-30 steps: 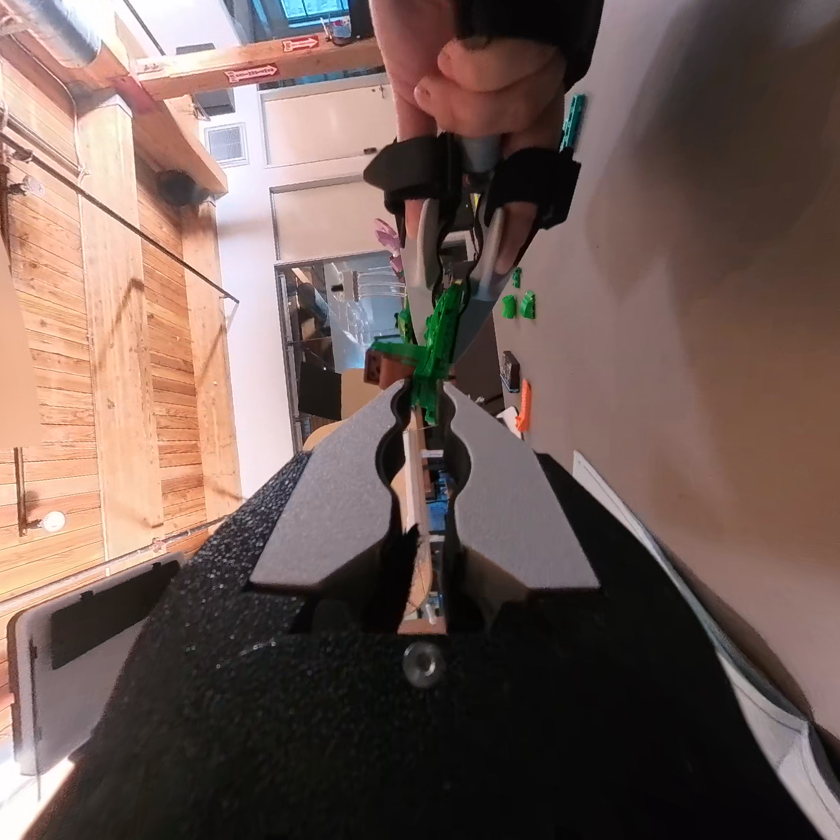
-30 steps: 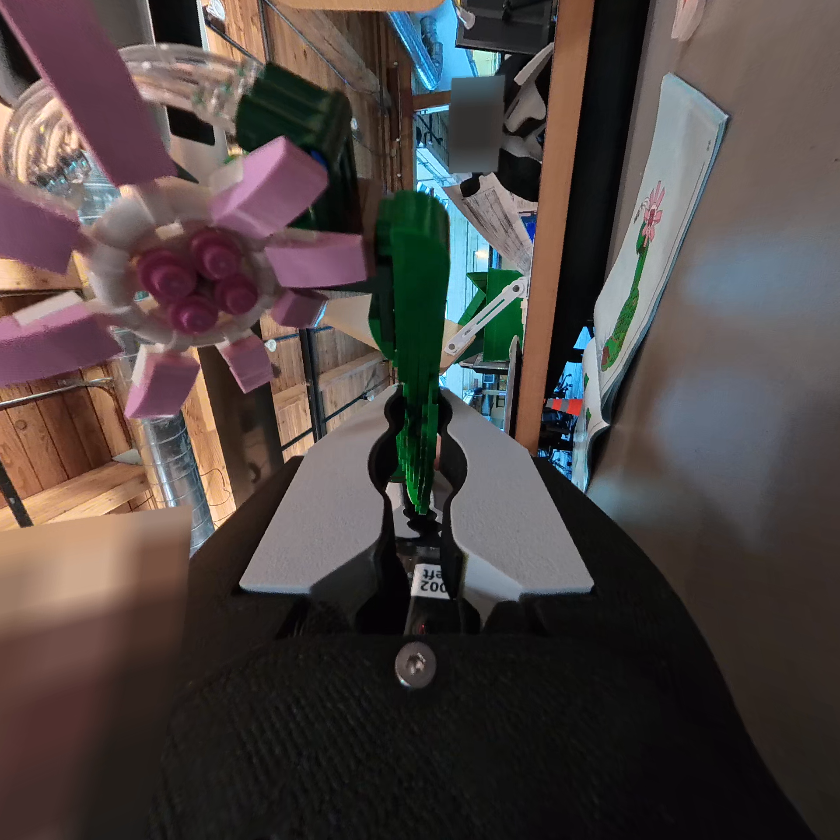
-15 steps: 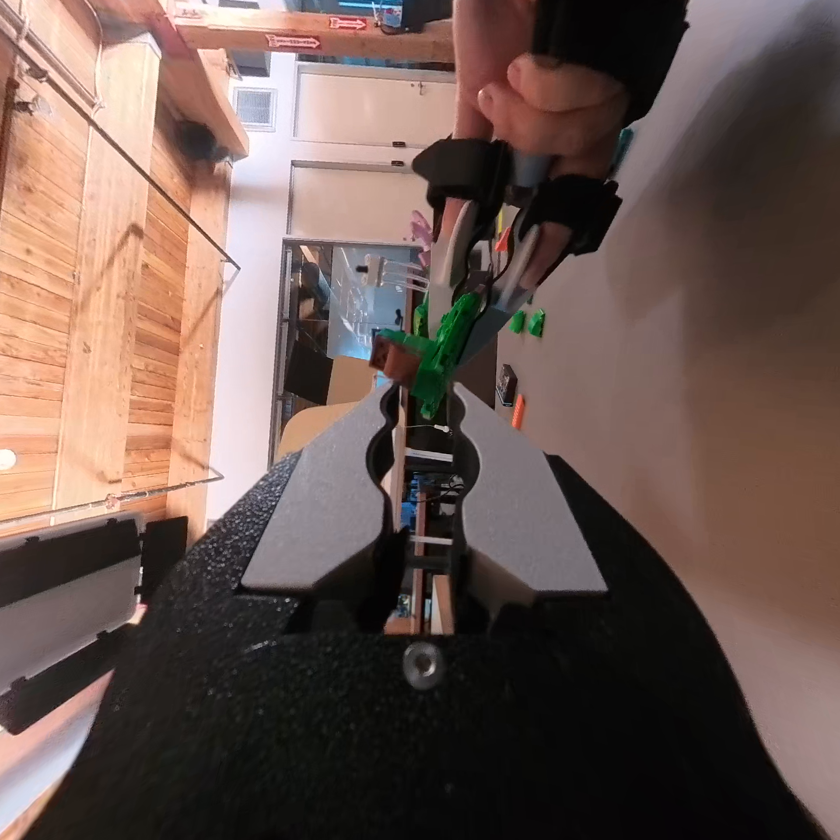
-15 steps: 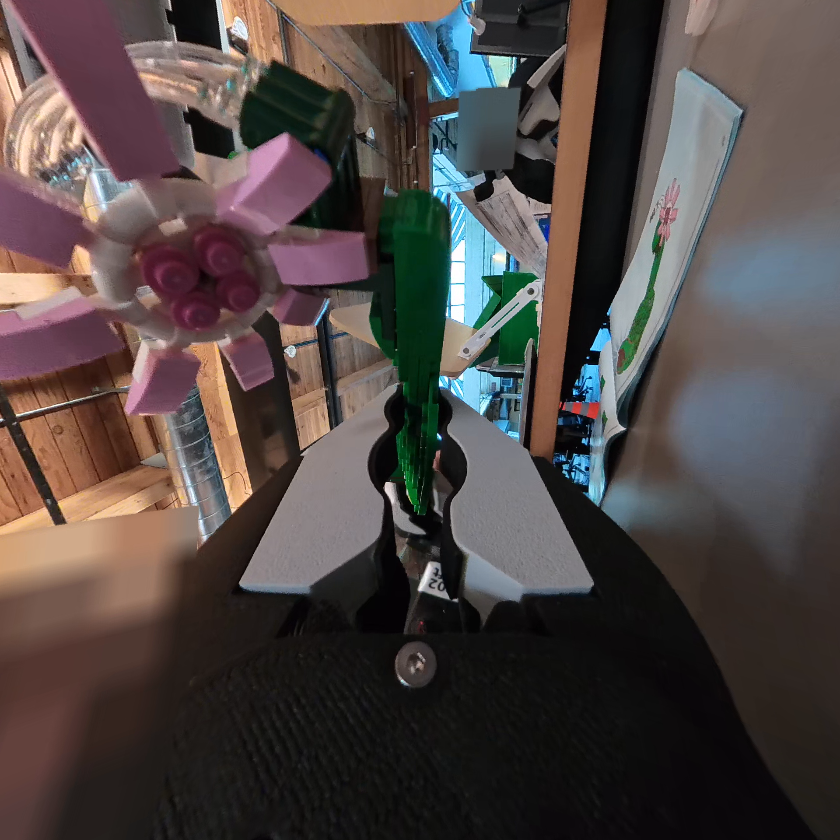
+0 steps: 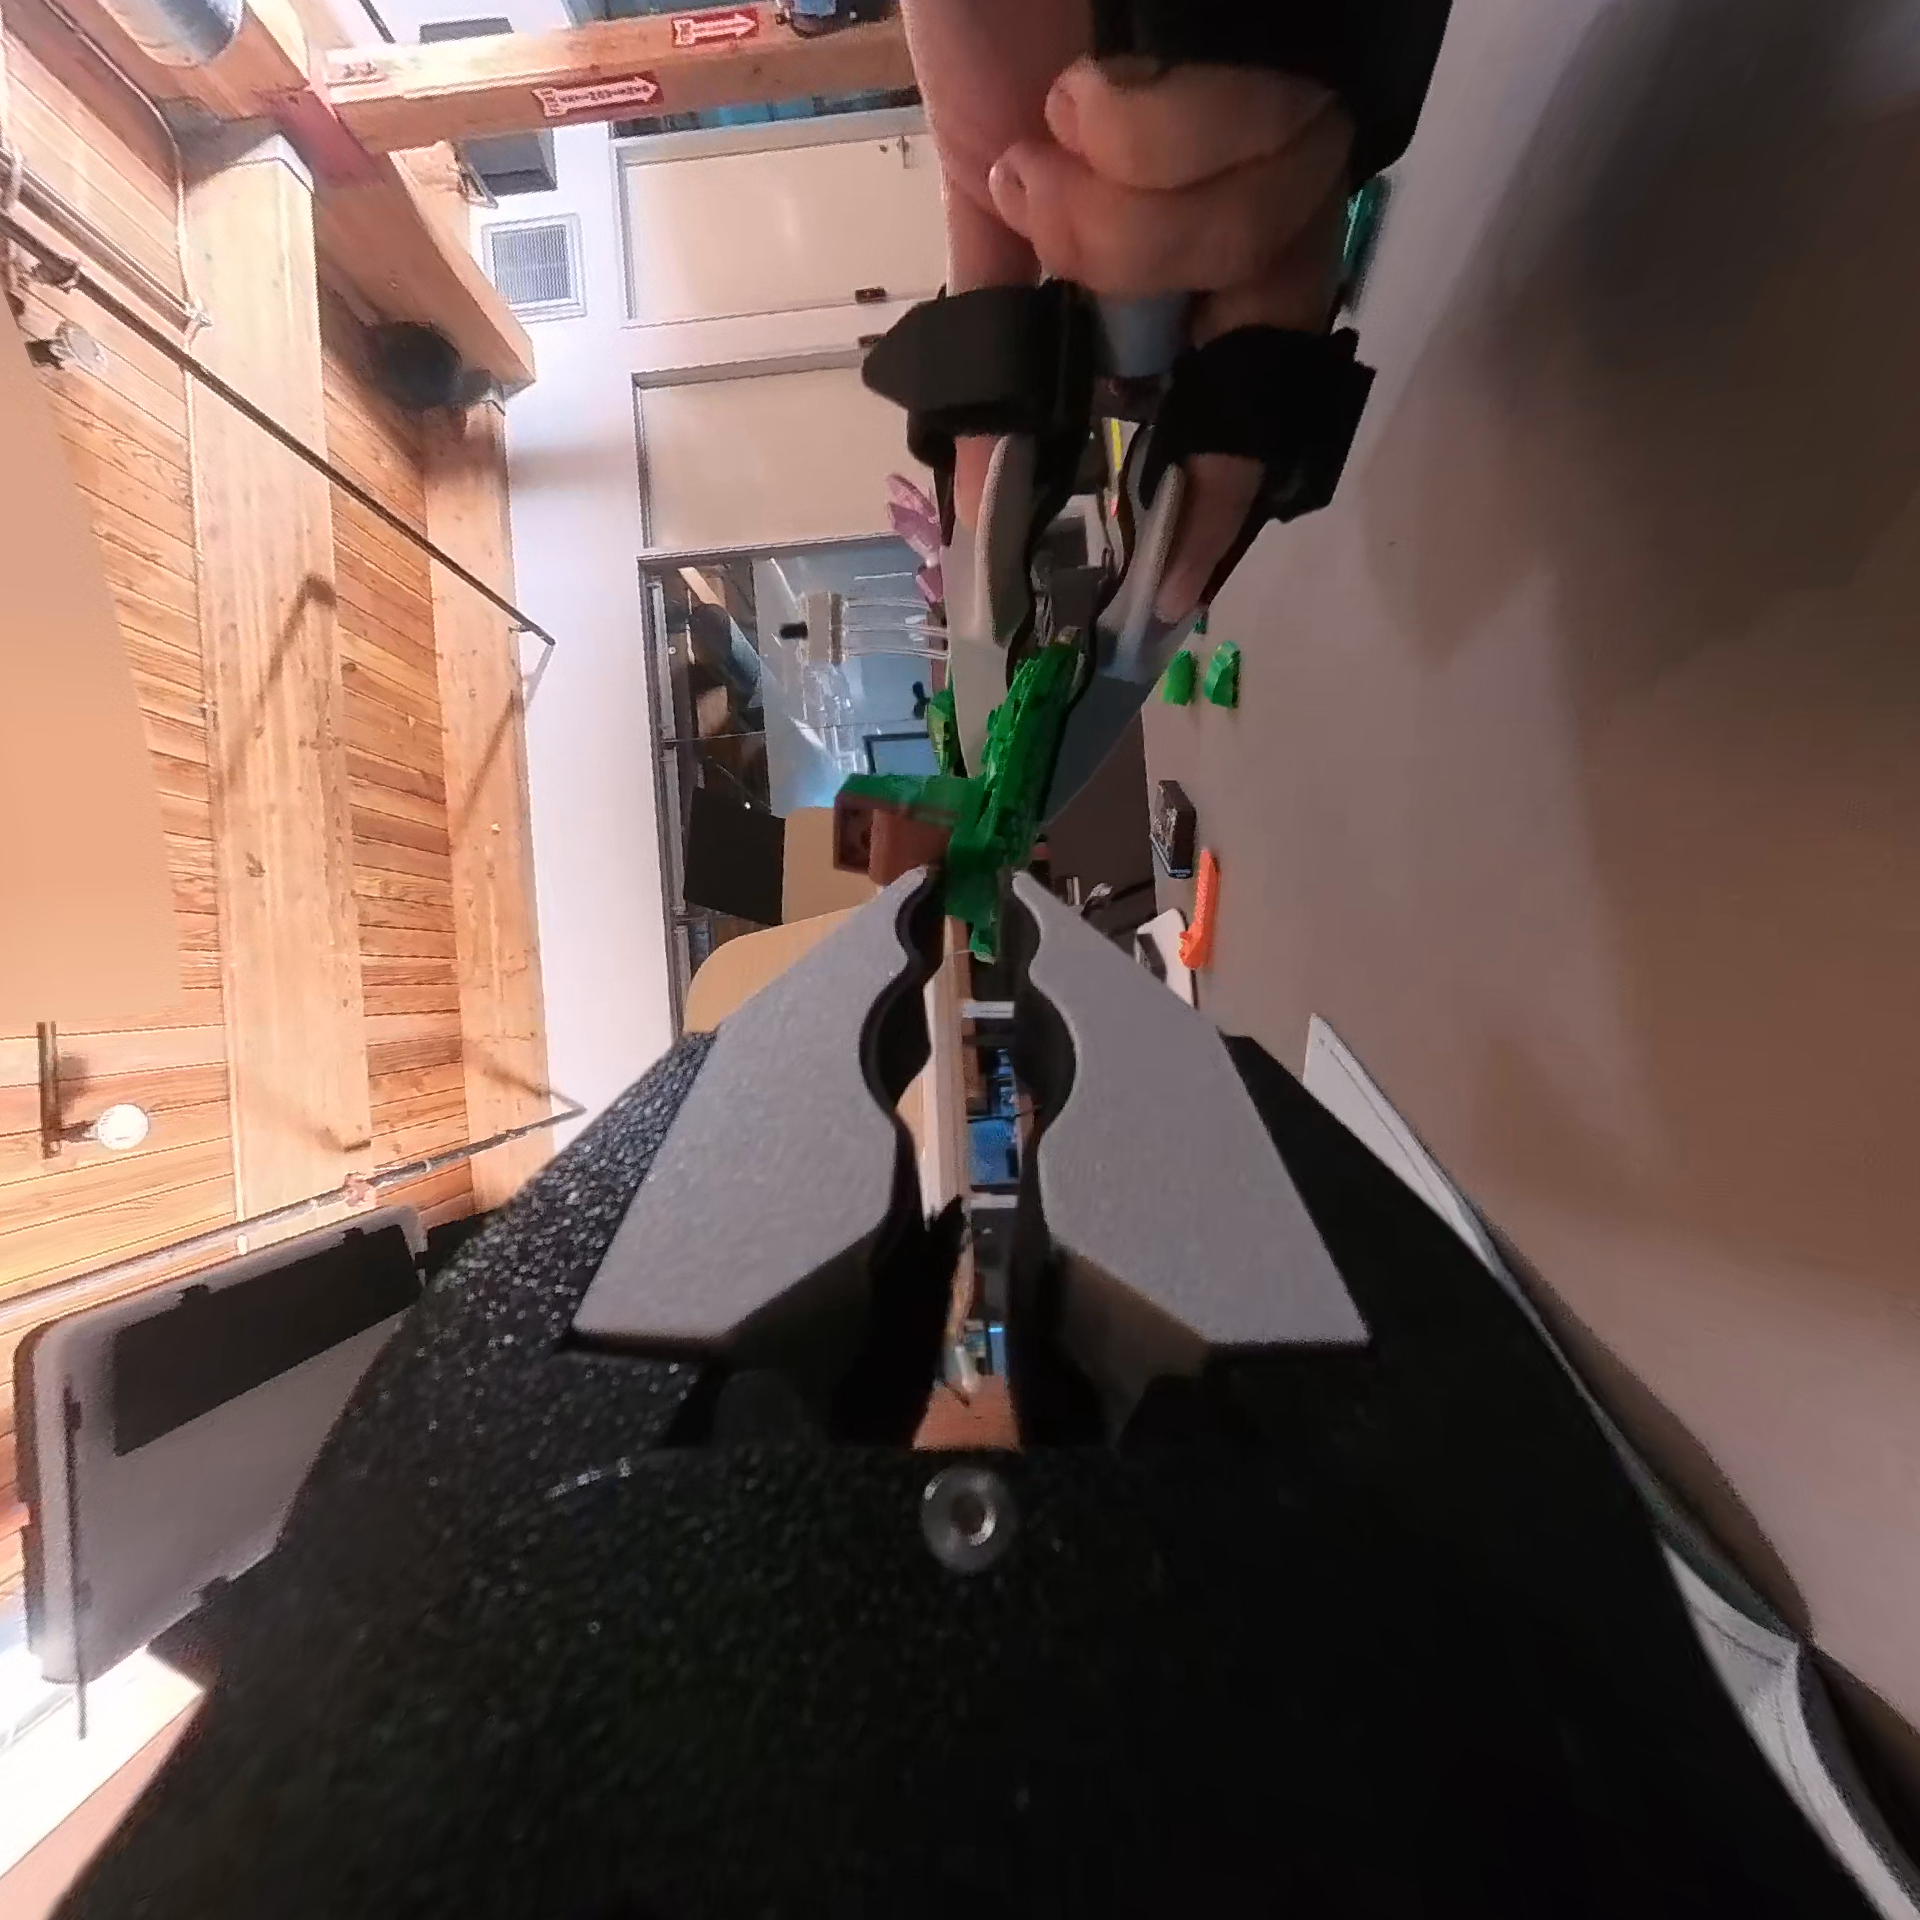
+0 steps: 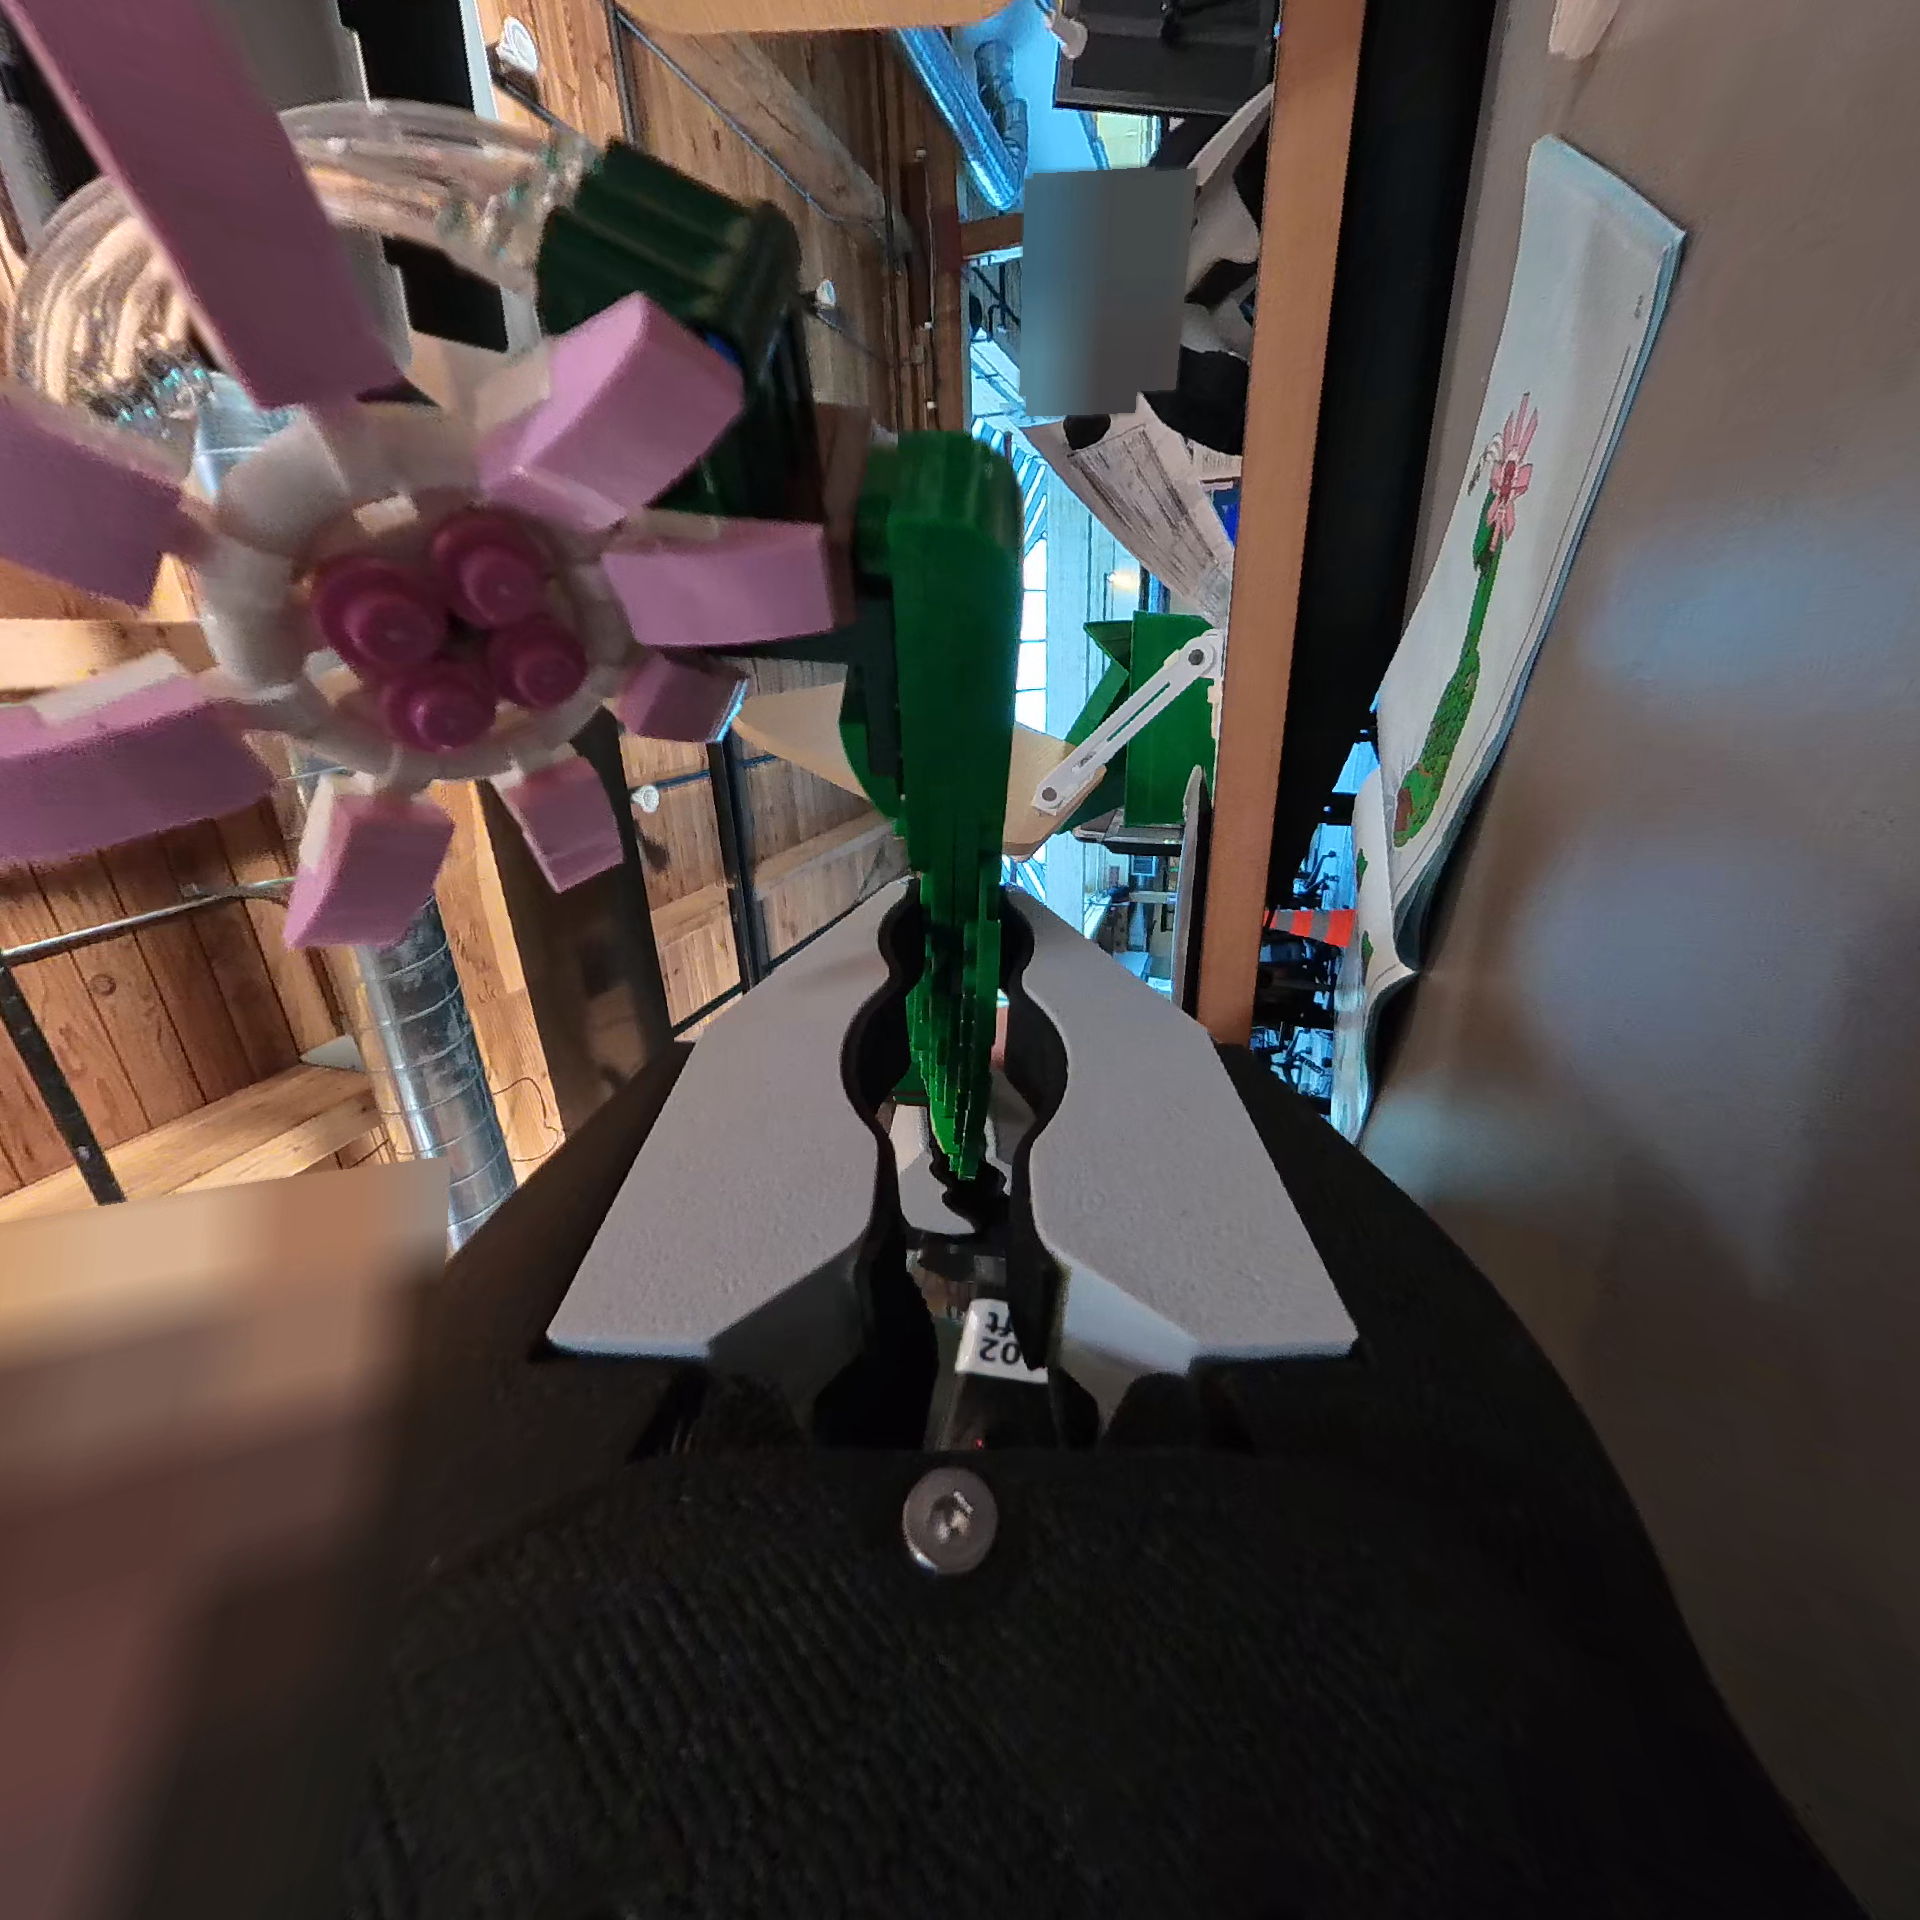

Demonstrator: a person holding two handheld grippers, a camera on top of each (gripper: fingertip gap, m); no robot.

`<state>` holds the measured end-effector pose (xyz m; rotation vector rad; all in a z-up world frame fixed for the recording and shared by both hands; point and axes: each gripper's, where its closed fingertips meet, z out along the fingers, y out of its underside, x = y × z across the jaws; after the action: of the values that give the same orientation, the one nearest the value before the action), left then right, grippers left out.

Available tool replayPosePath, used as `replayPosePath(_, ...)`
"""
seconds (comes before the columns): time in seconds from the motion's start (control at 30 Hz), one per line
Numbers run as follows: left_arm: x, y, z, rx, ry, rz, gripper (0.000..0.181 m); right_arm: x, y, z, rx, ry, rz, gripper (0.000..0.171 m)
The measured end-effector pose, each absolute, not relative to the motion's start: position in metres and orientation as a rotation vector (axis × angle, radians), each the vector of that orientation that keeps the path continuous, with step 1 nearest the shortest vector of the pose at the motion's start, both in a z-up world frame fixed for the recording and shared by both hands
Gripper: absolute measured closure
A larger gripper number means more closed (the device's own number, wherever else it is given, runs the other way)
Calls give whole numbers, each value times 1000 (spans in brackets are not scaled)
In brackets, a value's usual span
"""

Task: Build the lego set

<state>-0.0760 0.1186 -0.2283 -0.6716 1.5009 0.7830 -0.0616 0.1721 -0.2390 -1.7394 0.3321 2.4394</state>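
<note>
My right gripper (image 6: 961, 935) is squeezing the green brick flower stem (image 6: 951, 727); my left gripper (image 5: 971, 904) has its tips at the stem's low end.

The stem stands up between my right gripper's grey fingers (image 6: 748, 1143), held tight; the pink brick flower with round purple studs (image 6: 447, 623) sits at the stem's top, off to one side; in the left view the stem's end (image 5: 982, 894) pokes between my left fingers (image 5: 1153, 1122), and I cannot tell if they pinch it; a brown brick (image 5: 883, 836) sticks out just beside the stem; small loose green bricks (image 5: 1205, 675), an orange piece (image 5: 1200, 920) and the picture booklet (image 6: 1496, 582) lie on the grey table (image 5: 1558, 831) near the stem.
</note>
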Motion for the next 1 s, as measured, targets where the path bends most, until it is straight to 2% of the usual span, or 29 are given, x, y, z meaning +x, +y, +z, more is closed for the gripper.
replayPosePath(0.27, -78, 127, -239, -759, 1483, 701, 174, -59, 181, -249, -1761, 408, 2325, 161)
replayPosePath(0.3, -79, 128, -239, -753, 1464, 695, 162, -57, 184, -251, -1761, 419, 2289, 161)
replayPosePath(0.37, -80, 130, -239, -767, 1438, 682, 123, -52, 189, -252, -1763, 435, 2223, 161)
replayPosePath(0.57, -74, 142, -245, -762, 1477, 722, 101, -60, 182, -254, -1795, 415, 2211, 161)
replayPosePath(0.83, -71, 145, -250, -735, 1530, 754, 128, -75, 169, -257, -1839, 366, 2250, 161)
replayPosePath(0.9, -72, 145, -247, -731, 1521, 763, 141, -76, 169, -259, -1846, 366, 2244, 161)
replayPosePath(1.0, -73, 145, -246, -728, 1516, 771, 143, -76, 169, -258, -1846, 363, 2241, 161)
